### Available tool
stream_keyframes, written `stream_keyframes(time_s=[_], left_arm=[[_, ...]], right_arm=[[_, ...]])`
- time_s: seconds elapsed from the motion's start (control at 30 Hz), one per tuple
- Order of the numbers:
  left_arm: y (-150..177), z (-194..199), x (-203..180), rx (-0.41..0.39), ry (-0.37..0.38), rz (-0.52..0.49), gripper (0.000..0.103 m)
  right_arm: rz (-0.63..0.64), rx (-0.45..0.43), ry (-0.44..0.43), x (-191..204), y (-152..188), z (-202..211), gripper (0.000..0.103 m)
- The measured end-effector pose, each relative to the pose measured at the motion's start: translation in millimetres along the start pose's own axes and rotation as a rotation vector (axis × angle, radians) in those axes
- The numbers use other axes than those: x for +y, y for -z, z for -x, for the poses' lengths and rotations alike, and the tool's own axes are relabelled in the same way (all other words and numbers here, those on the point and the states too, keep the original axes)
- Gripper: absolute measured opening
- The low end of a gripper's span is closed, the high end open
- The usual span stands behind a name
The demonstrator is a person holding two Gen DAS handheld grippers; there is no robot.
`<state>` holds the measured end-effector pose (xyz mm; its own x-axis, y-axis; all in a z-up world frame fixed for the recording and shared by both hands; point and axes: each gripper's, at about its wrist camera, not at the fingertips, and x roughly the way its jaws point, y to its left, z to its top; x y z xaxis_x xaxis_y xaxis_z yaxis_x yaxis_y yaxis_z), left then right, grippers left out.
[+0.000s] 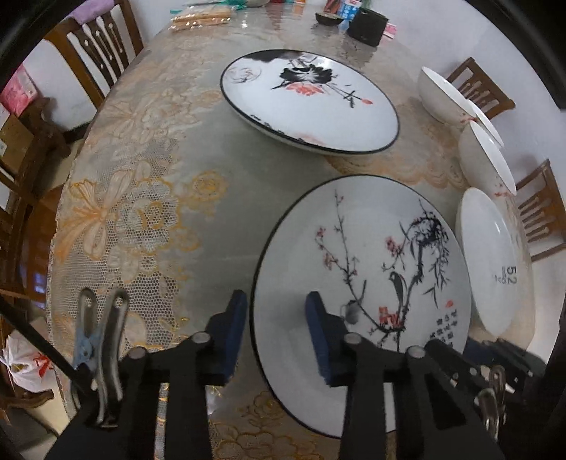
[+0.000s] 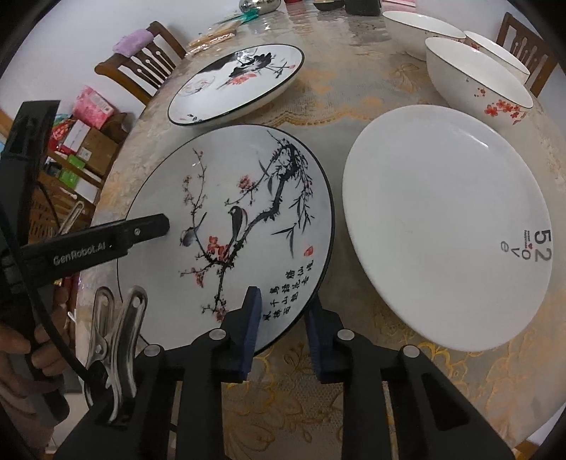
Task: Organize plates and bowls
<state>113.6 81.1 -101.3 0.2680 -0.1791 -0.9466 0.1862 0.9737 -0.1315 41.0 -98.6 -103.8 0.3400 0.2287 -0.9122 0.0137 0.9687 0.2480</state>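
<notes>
A black-rimmed plate painted with a bird on a blossom branch (image 1: 371, 247) (image 2: 230, 184) lies on the lace-covered table (image 1: 159, 177). My left gripper (image 1: 276, 295) straddles its left rim, one blue pad on the cloth outside and one over the plate, with a sliver of cloth showing between the outer pad and the rim. Its finger (image 2: 152, 226) reaches over that rim in the right wrist view. My right gripper (image 2: 283, 297) is shut on the plate's near rim, one pad on each side. Further back lies a lotus-painted plate (image 1: 311, 102) (image 2: 237, 81). A plain white plate (image 1: 491, 258) (image 2: 442, 219) lies to the right.
Three white bowls with red blossoms (image 2: 470, 74) (image 1: 484, 159) stand at the back right near the table's edge. Wooden chairs (image 1: 102, 46) (image 2: 148, 60) ring the table. A black box (image 1: 366, 26) and packets sit at the far end. Boxes (image 2: 92, 141) are stacked on the floor.
</notes>
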Motion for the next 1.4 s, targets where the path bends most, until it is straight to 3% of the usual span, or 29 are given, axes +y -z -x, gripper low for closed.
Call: stream_keyframes(time_s=[0.2, 0.77, 1.1, 1.23, 1.4], left_arm=[[20, 4, -4, -0.018, -0.033, -0.039, 0.029], [80, 28, 47, -0.002, -0.074, 0.114, 0.029], [90, 34, 59, -0.015, -0.107, 0.154, 0.030], [92, 38, 64, -0.028, -0.135, 0.174, 0.047], [100, 53, 75, -0.059, -0.154, 0.207, 0.053]], right_arm=[[0.034, 0.003, -0.009, 3, 3, 1, 0.025], [0.204, 0.062, -0.069, 52, 14, -10, 0.025], [0.232, 0.077, -0.098, 62, 14, -16, 0.025], [0.219, 0.064, -0.086, 58, 14, -12, 0.026], [0.193, 0.048, -0.103, 48, 18, 2, 0.032]])
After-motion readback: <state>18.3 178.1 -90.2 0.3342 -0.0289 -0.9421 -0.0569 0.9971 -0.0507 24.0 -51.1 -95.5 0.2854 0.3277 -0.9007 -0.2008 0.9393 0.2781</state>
